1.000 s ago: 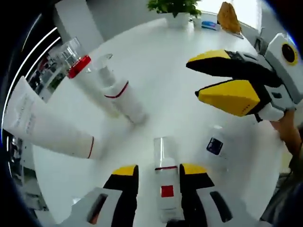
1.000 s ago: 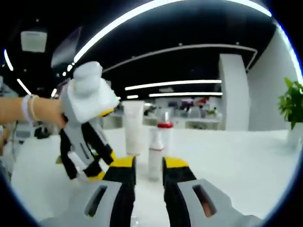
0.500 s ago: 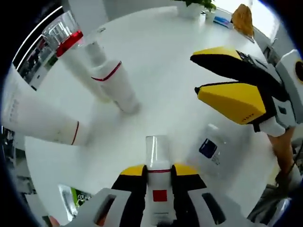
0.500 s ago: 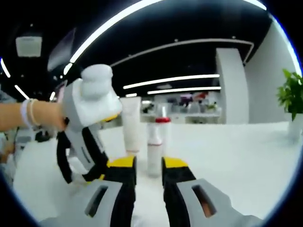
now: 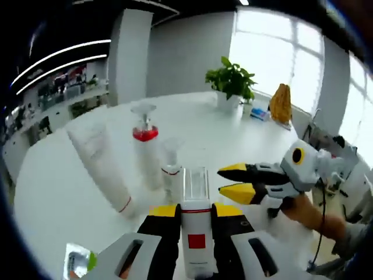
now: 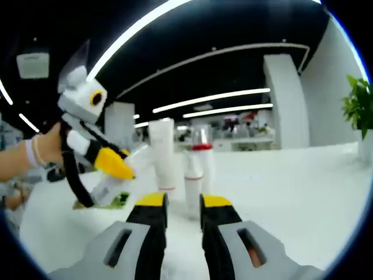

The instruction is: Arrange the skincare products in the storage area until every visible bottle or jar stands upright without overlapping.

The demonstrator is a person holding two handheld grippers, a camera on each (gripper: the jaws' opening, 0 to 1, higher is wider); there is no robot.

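Lifted: bottle (image 5: 196, 233) clamped between left gripper (image 5: 196, 211) jaws.

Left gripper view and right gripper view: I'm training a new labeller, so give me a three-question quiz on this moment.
1. True or false: the left gripper is shut on the bottle with the red square.
2. In the left gripper view, which product has a red collar under its pump? A) the white tube B) the pump bottle C) the small bottle
3. Fill in: the potted plant stands on the white ____.

Key: 1 true; 2 B; 3 table.
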